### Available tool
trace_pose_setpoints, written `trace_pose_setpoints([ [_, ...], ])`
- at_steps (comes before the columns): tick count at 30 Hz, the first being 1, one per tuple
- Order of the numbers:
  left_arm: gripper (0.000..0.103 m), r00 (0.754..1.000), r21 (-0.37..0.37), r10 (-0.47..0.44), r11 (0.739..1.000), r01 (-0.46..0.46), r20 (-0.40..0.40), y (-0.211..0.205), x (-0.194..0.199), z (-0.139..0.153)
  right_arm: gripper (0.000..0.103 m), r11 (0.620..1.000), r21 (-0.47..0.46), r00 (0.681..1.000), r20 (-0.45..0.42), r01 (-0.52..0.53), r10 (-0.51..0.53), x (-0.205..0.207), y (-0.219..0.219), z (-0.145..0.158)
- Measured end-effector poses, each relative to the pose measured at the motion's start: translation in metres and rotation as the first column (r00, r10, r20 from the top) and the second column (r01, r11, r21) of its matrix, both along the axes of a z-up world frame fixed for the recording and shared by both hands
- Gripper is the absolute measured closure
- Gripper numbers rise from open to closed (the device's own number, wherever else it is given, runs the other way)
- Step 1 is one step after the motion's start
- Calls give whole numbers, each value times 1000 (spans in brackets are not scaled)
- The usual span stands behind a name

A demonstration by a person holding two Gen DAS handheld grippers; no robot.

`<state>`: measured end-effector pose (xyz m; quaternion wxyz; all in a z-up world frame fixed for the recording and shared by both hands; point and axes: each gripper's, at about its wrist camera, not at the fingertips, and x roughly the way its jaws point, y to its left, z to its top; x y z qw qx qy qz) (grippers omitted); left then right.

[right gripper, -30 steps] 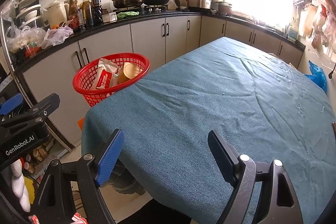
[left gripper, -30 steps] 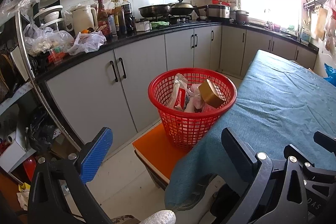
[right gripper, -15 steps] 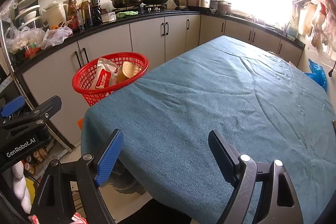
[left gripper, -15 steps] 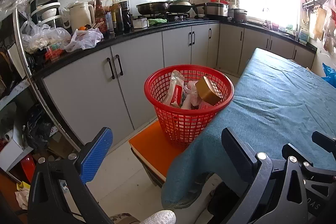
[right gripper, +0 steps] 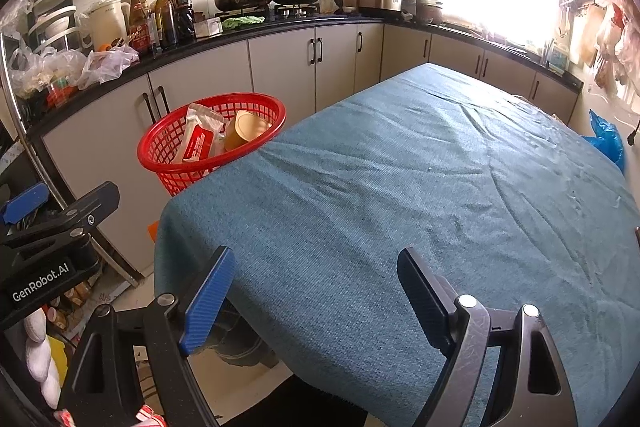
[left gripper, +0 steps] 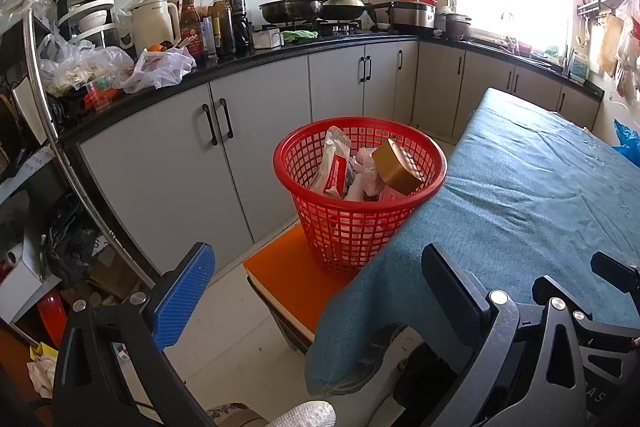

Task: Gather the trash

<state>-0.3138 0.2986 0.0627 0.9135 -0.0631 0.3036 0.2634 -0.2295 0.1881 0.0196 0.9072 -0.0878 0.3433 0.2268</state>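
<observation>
Trash fills the red basket on an orange stool, touching the tabletop's far-left edge. Left tool and right tool both stand spread wide, holding nothing, near the blue cloth. In the basket: a red-and-white wrapper, a gold can tilted against the rim.

From my remote seat I read "GenRobot.AI" in white on the left gripper body (right wrist view), bottle and packet labels stayed too blurred for me.
</observation>
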Motion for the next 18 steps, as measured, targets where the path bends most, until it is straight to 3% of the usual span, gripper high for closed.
trace_pose_setpoints([
  [18, 0, 1000, -8, -1, 1000, 1, -5, 0, 0, -2, 16, 1000, 0, 1000, -4, -2, 2, -2, 2, -1],
])
